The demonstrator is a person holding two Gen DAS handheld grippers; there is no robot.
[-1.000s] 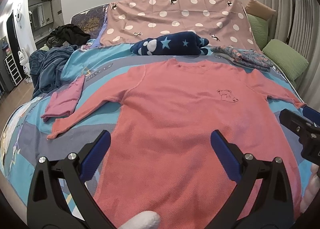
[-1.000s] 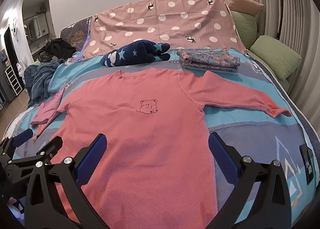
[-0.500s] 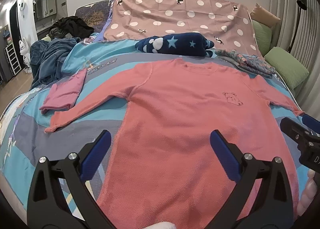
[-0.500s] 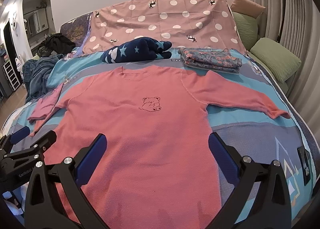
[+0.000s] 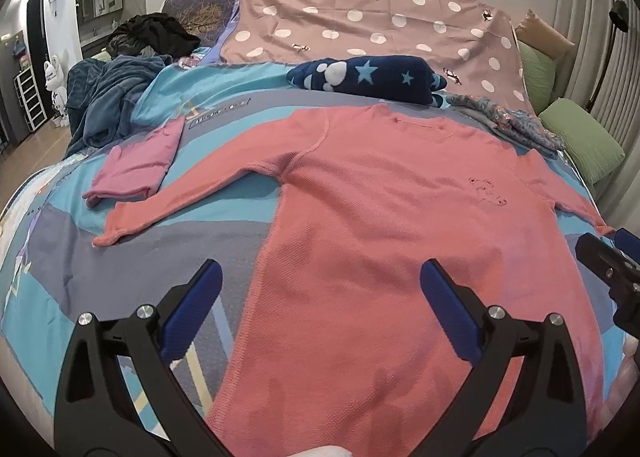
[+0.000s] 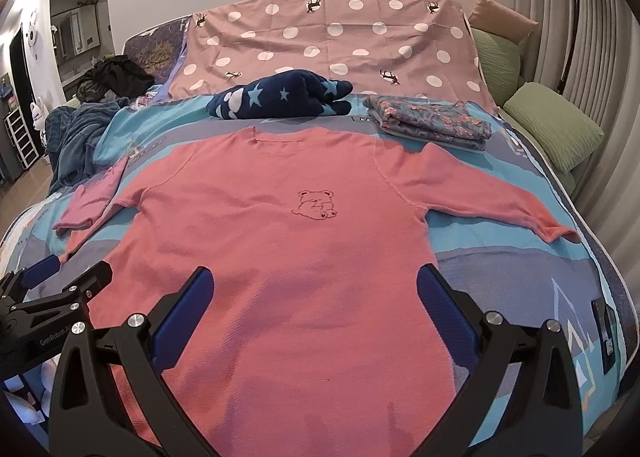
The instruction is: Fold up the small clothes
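Both my left gripper point(image 5: 318, 305) and right gripper point(image 6: 316, 307) hover spread, empty, over the pink top point(image 6: 280, 237); grabbing its hem unevenly would probably skew the fold.

A salmon-pink long-sleeved knit top point(image 6: 280, 241) with a small bear outline on its chest lies flat, sleeves spread, on the blue patterned bed point(image 6: 520, 257). The right gripper point(image 6: 316, 289) hovers over its hem, jaws wide apart. A folded floral garment point(image 6: 432, 125) sits beyond.

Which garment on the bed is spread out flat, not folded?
The salmon-pink long-sleeved top with the bear outline; the small pink piece, navy star item and floral one are folded or bundled.
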